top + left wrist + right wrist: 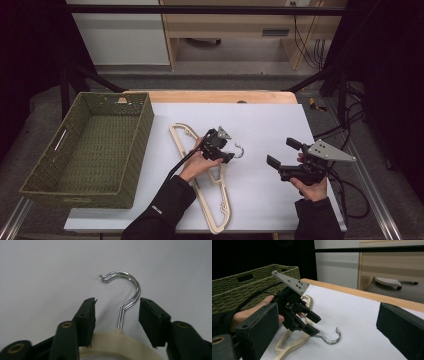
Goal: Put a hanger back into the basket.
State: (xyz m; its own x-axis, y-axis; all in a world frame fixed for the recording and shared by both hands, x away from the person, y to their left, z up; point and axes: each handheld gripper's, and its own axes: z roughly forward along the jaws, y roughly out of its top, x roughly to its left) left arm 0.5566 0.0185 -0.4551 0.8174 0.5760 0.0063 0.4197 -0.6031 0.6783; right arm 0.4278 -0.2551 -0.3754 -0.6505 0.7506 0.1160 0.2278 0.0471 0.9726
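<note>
Left gripper view — hook [130, 297] between open jaws | hanger [117, 345] beneath

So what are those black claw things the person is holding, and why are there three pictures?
They are grabbing tools, one in each hand, each with two black jaws that squeeze together. One picture comes from a camera above the table. The other two come from little cameras riding on the tools, looking along their jaws.

On the white table lie cream hangers with shiny metal hooks. A green woven basket sits on the left.

The left gripper has its jaws open on either side of the hook's stem, just above the hanger's top, not squeezing it. The right gripper is open too, held above the table, holding nothing.
</note>
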